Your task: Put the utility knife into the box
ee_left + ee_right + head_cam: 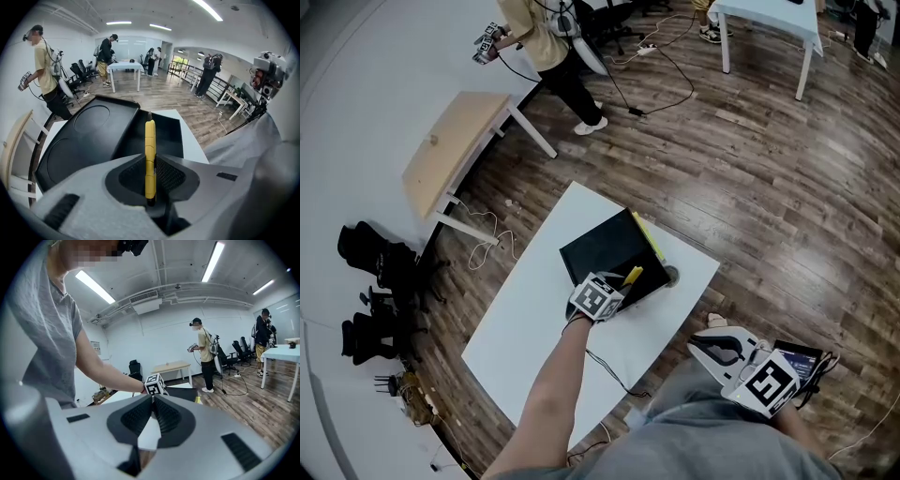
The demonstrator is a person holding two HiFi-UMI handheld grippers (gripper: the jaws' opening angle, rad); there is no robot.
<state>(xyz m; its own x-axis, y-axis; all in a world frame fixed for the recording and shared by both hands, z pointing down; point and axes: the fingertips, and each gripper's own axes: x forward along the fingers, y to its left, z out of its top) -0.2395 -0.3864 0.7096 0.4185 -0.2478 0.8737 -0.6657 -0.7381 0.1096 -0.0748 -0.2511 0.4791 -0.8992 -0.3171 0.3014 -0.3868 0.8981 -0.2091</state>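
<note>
Two grippers are in our hands, and only the left gripper (150, 161) carries anything. Its jaws are clamped on the yellow utility knife (149, 150), pinching its rear half between the dark pads so that the front half sticks straight out past the fingertips. Seen along those jaws, the knife stands on edge and points at the black box (93, 136), its tip level with the near wall of the deeper compartment on the right; the shallow part with two round recesses lies to the left. From our head view the knife hangs over the box's near right corner, above it and not lying in it, though we cannot tell whether the tip touches the rim. The box sits open on the far half of the white table (534, 319), which stands on a dark wood floor (750, 187). Our right gripper (152, 399) has its jaws pressed together at the tips with nothing between them, and we hold it low off the table's near right corner, well apart from the box and the knife. Beyond the table stand a pale wooden desk (455, 150) and a person (548, 37) in a yellow shirt.
</note>
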